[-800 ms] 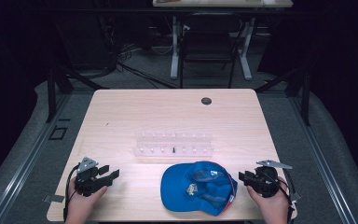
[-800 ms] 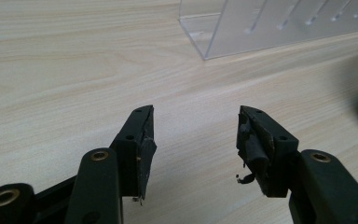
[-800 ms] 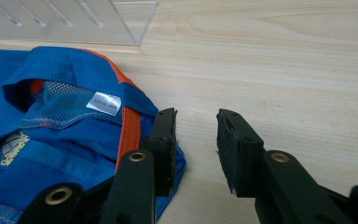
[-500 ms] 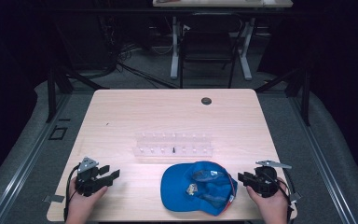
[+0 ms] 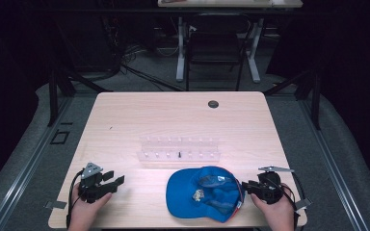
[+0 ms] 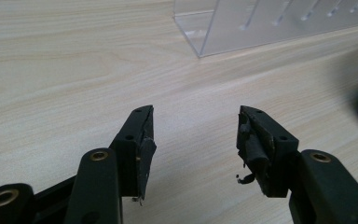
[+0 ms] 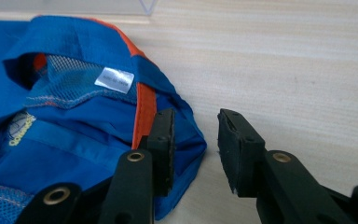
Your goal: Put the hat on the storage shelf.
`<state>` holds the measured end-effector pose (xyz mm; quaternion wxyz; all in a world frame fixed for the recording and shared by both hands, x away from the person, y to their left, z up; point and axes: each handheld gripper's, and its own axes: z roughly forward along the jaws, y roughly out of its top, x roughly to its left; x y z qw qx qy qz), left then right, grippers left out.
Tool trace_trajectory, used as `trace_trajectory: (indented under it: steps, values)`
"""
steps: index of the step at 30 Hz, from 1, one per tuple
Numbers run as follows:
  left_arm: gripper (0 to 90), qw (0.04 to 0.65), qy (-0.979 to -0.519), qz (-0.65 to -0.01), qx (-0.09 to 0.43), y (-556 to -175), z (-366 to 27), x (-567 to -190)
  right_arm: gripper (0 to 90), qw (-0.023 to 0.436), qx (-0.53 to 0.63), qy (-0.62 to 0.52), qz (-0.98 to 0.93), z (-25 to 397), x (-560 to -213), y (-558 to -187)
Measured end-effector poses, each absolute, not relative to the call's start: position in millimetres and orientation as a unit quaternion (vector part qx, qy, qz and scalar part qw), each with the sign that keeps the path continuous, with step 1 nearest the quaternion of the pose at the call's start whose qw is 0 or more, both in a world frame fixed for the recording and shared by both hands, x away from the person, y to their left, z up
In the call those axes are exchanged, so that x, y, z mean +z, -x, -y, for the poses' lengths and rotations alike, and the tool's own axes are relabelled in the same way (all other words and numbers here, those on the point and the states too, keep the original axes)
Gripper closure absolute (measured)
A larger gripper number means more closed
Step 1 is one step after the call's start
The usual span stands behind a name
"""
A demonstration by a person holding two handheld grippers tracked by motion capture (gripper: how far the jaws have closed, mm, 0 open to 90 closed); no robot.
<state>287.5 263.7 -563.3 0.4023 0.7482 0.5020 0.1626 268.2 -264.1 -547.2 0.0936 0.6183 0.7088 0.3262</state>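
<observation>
A blue cap (image 5: pixel 204 192) lies upside down near the table's front edge, its mesh lining, orange trim and white label (image 7: pixel 114 79) facing up. My right gripper (image 5: pixel 248 186) rests at the cap's right edge, open; in the right gripper view (image 7: pixel 195 147) its left jaw stands over the cap's rim and the right jaw over bare wood. My left gripper (image 5: pixel 115 178) sits at the front left, open with nothing between its jaws (image 6: pixel 195 140). A clear plastic rack (image 5: pixel 179 149) stands in the table's middle, with its corner (image 6: pixel 261 23) ahead of the left gripper.
The light wooden table (image 5: pixel 139 115) has a round dark grommet (image 5: pixel 213 104) near its far edge. A chair and desk legs (image 5: pixel 217 48) stand on the dark floor beyond. Hands hold both grippers at the front edge.
My right gripper has edged slightly left toward the cap's rim. The left gripper and the cap stay where they were.
</observation>
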Motion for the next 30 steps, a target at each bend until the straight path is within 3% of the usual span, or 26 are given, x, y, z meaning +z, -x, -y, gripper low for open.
trace_trajectory:
  steps: [16,27,30]
  values:
    - [46.6,0.403,-0.748,-0.501,0.162,-287.8,-263.5,-563.7,59.3,0.076,0.291,-0.627,-0.719,254.9,-557.9,-273.4]
    - [46.5,0.403,-0.748,-0.501,0.163,-288.3,-263.2,-564.1,67.3,0.112,0.236,-0.613,-0.746,236.8,-557.1,-275.1]
    - [46.5,0.402,-0.748,-0.502,0.164,-287.8,-263.3,-563.6,73.0,0.133,0.207,-0.608,-0.755,226.5,-555.9,-276.1]
